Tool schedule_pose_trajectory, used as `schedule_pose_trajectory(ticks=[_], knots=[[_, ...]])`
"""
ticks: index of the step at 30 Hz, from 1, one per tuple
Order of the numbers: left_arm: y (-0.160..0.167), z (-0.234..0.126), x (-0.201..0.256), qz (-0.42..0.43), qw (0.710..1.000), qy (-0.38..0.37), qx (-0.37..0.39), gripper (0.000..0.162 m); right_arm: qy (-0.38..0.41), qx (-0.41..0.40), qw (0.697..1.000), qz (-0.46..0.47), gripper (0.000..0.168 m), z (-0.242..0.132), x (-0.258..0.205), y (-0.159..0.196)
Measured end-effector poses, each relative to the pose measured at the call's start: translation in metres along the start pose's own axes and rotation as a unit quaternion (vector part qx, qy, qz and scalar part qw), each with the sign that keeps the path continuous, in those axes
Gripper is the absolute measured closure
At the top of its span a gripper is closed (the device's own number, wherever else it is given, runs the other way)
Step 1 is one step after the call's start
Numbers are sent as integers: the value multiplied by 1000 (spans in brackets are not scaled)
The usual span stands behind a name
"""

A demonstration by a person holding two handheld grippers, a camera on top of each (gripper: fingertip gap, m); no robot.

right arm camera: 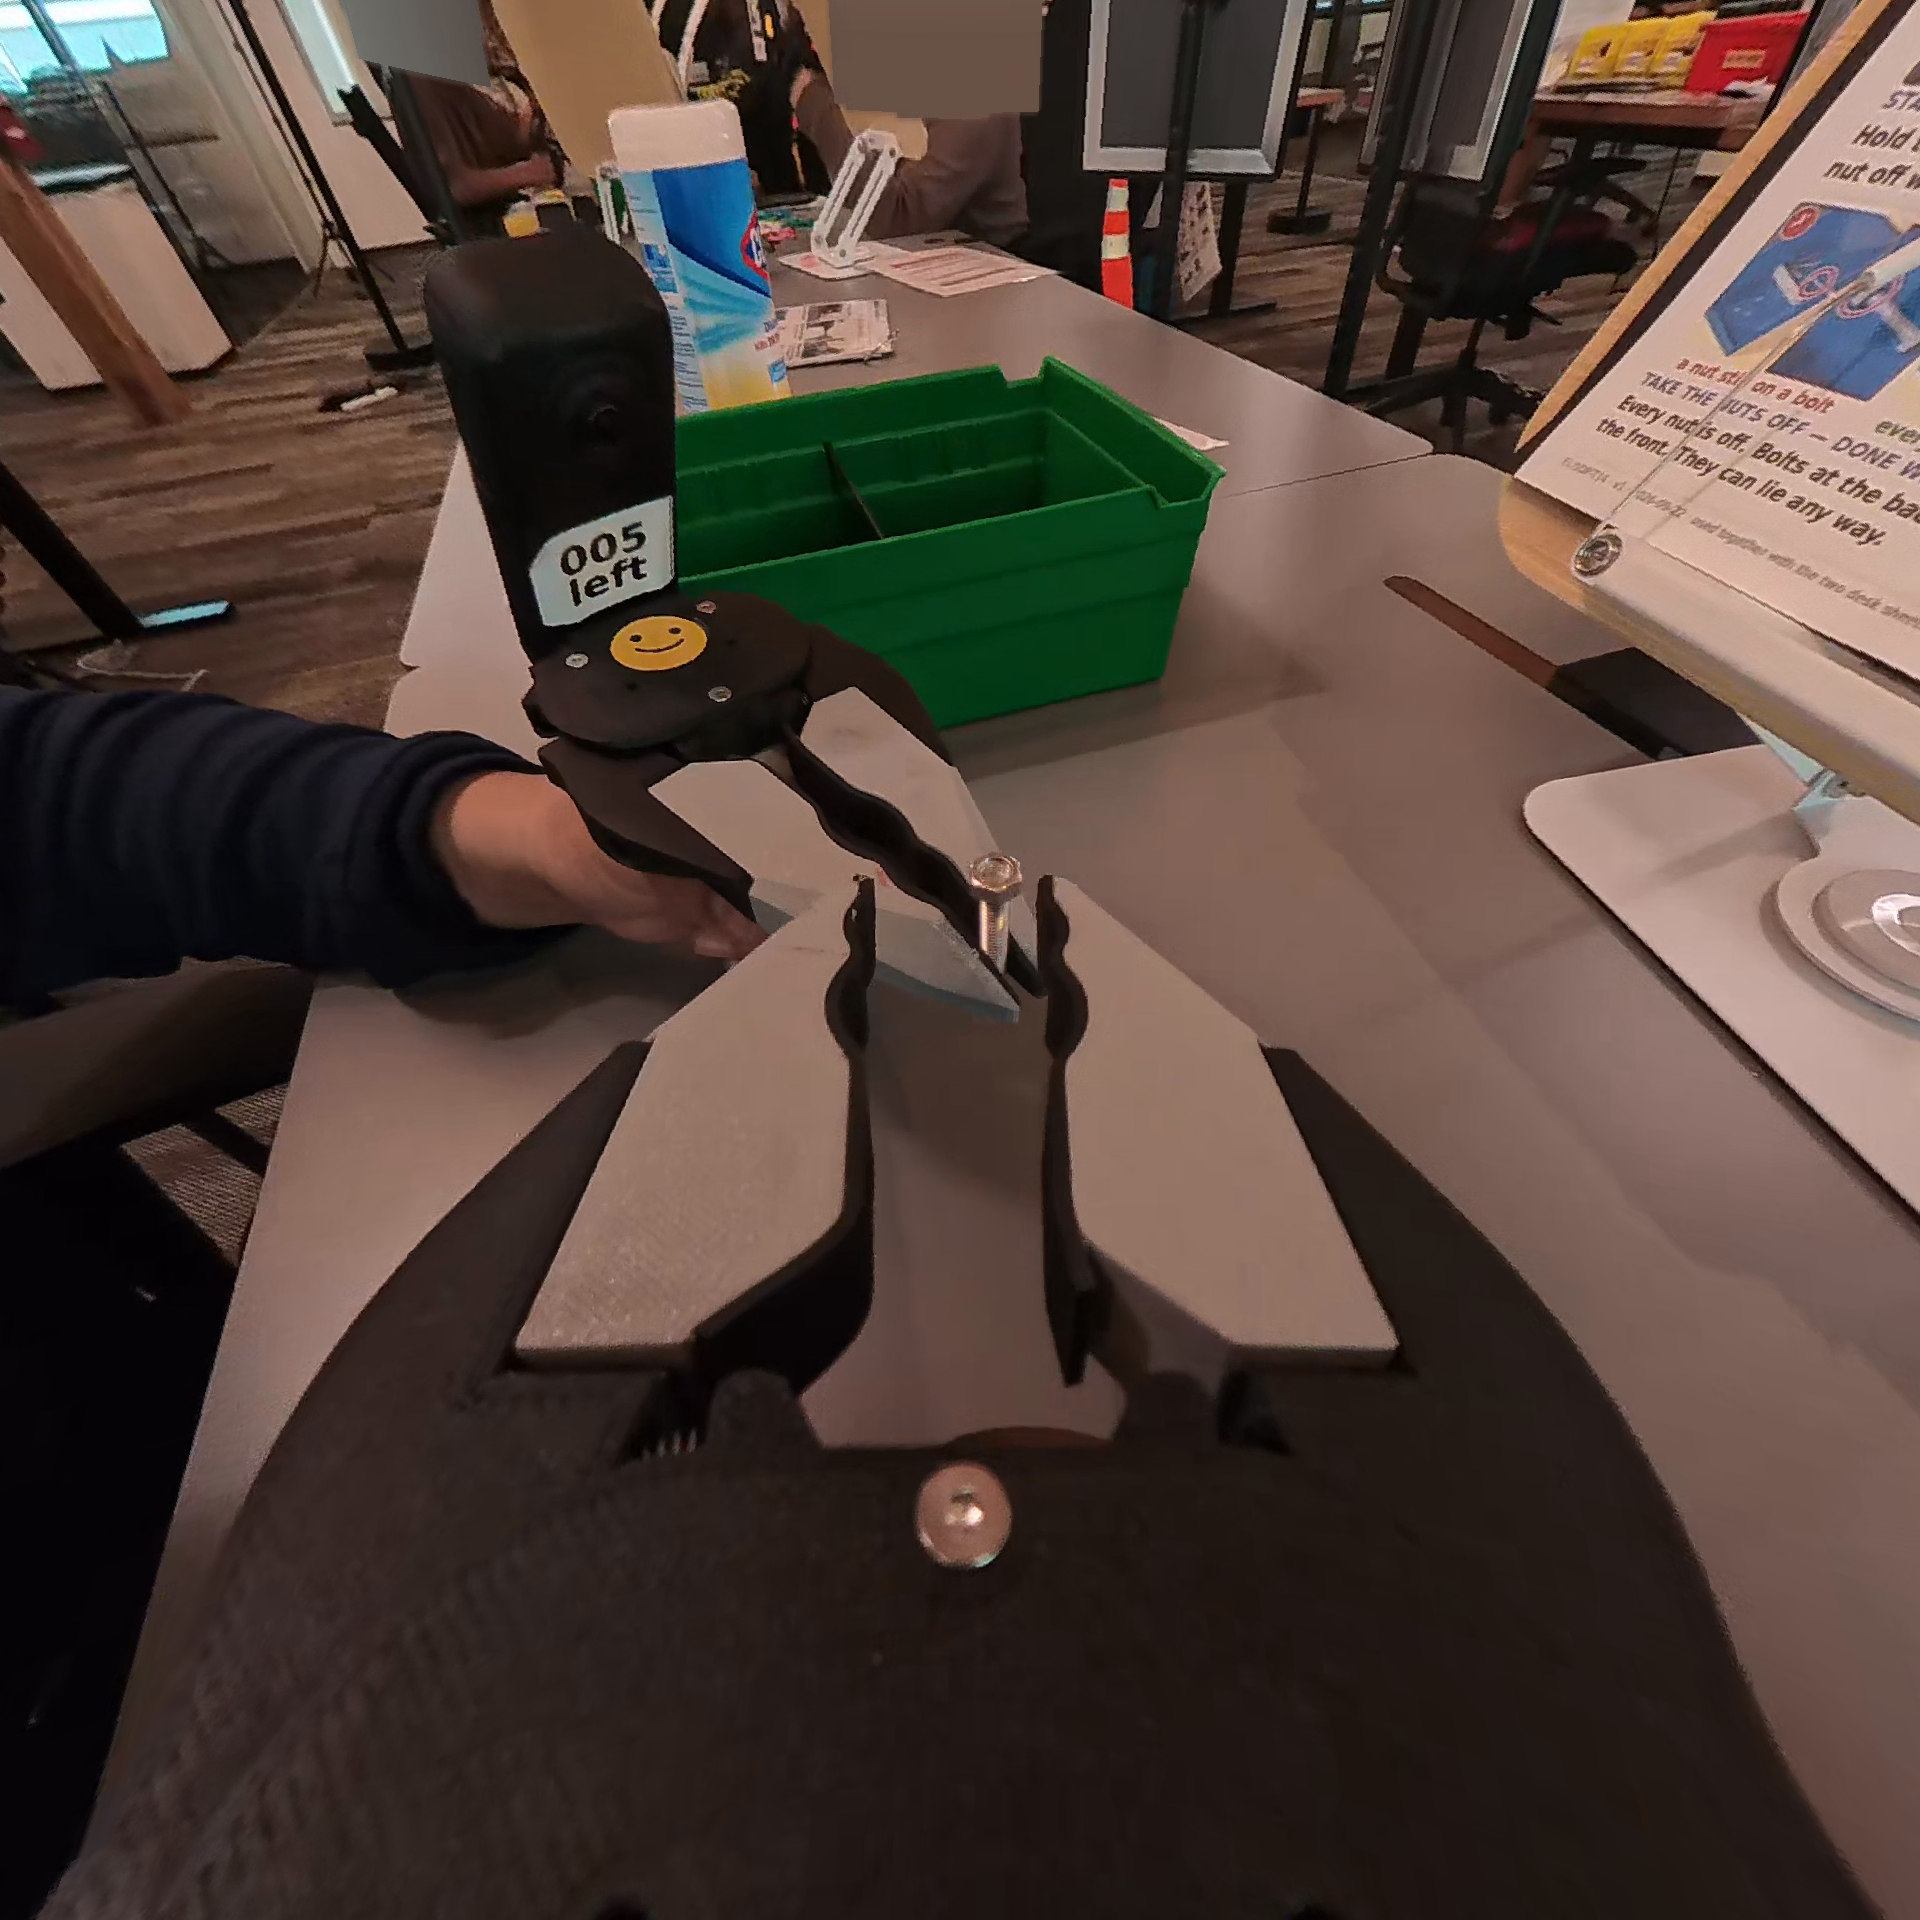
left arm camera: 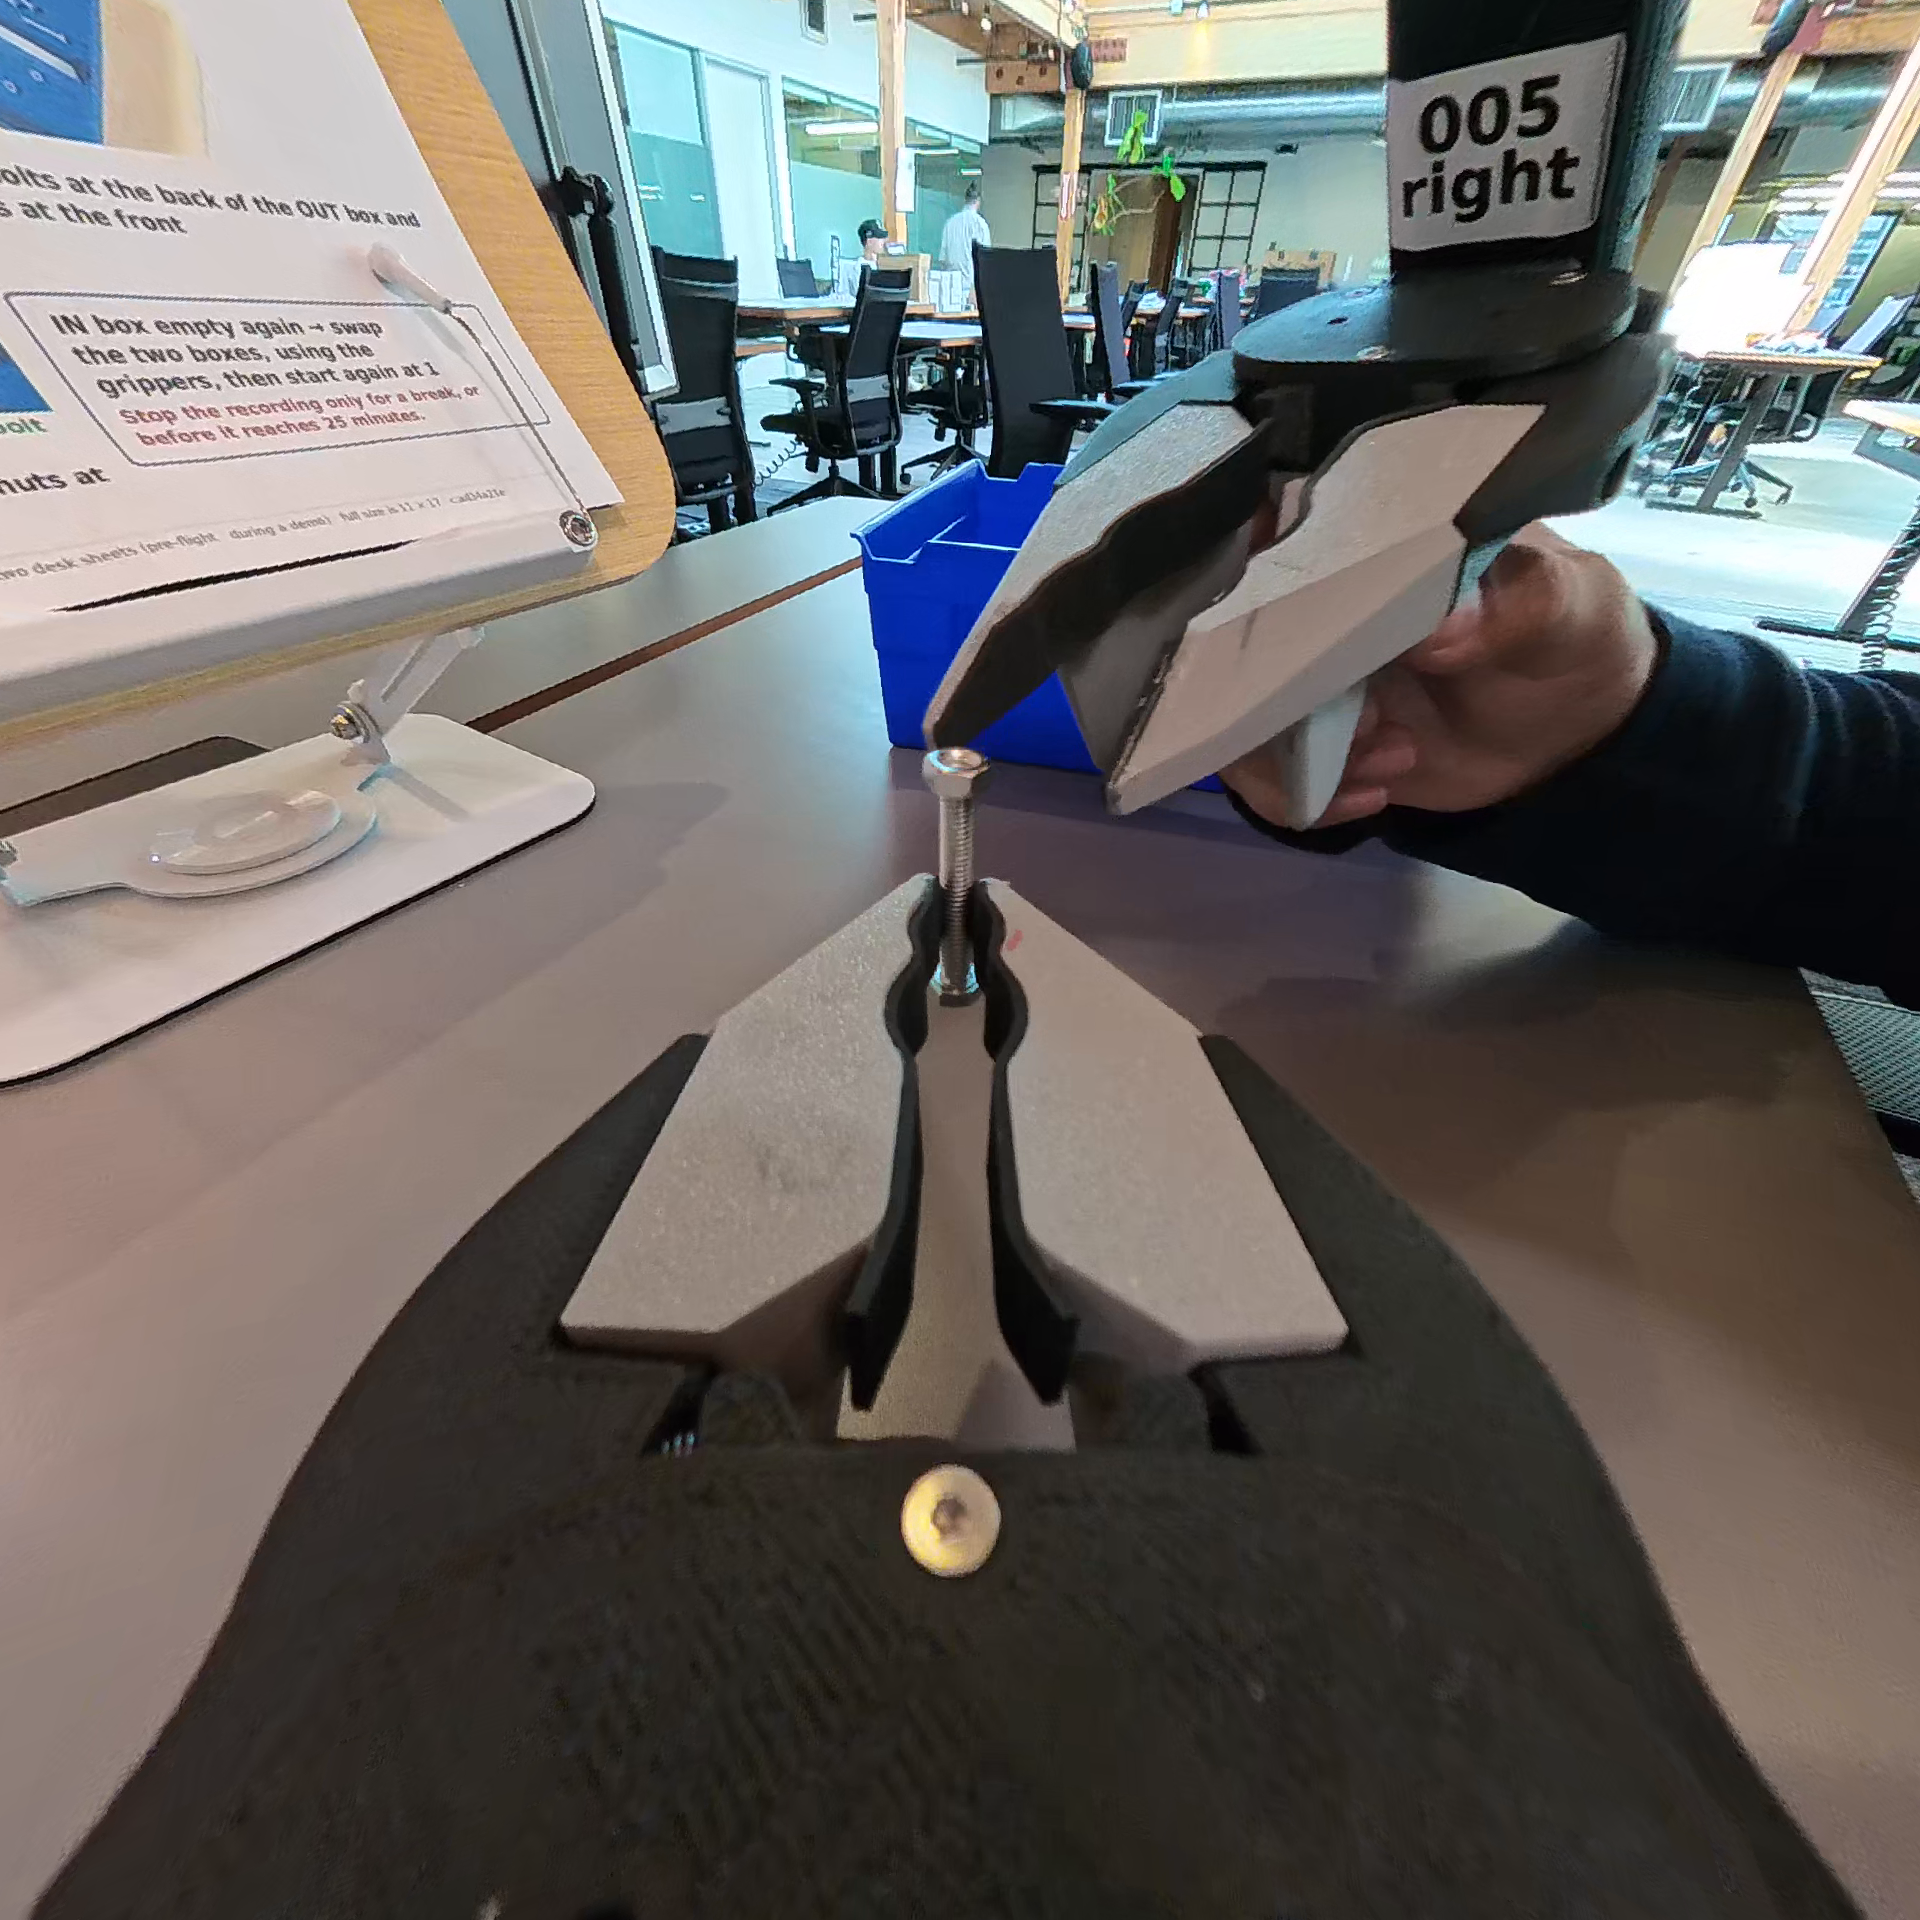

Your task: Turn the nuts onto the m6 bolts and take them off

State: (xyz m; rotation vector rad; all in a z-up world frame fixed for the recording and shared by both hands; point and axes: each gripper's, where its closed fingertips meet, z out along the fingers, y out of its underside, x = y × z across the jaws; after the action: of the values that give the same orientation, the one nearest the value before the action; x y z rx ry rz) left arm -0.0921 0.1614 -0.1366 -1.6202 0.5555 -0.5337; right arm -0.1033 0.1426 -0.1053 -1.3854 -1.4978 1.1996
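My left gripper point(left arm camera: 956, 896) is shut on a silver M6 bolt point(left arm camera: 956, 842) and holds it upright above the grey table, head down between the pads. A hex nut point(left arm camera: 954, 769) sits at the bolt's top end. My right gripper point(left arm camera: 1023, 764) comes in from the upper right, open, with one fingertip just above the nut. In the right wrist view the right gripper point(right arm camera: 956, 914) is open. The nut point(right arm camera: 994, 871) stands between its fingertips, nearer the right one and touching neither. The left gripper point(right arm camera: 1013, 982) holds the bolt point(right arm camera: 992, 935) there.
A blue bin point(left arm camera: 935, 592) stands behind the bolt. A green divided bin point(right arm camera: 935, 582) stands behind the left gripper. An instruction sheet on a white stand point(left arm camera: 260, 364) is at the left, also seen in the right wrist view point(right arm camera: 1766, 416). A wipes canister point(right arm camera: 696, 260) stands behind the green bin. My left and right fingertips are right by each other.
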Motion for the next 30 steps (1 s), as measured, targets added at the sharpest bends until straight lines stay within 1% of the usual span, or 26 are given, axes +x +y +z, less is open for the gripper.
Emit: schedule_pose_trajectory(ticks=[7,12,17,19,23,26,27,30], knots=[[0,-1,-2,-1,1000,-3,0,158,-9,-1,1000,0,143,0,-5,0],[1,0,-2,0,1000,-4,-1,159,-35,0,999,1,145,1,-15,0],[0,-1,-2,0,1000,-3,0,159,-11,4,1000,-2,148,-5,-5,-3],[0,0,-1,0,1000,-1,-1,159,0,3,1000,12,145,-4,1,-1],[2,1,1,3,1000,1,-5,159,-5,-4,1000,18,140,0,0,3],[2,0,-3,4,1000,-9,-6,159,-16,-15,1000,1,143,1,-7,5],[2,-1,-5,1,1000,-12,-6,159,-21,-18,1000,-6,149,0,-10,5],[1,-2,-7,-9,1000,-12,-2,159,-15,-10,1000,-12,148,-1,-10,1]])
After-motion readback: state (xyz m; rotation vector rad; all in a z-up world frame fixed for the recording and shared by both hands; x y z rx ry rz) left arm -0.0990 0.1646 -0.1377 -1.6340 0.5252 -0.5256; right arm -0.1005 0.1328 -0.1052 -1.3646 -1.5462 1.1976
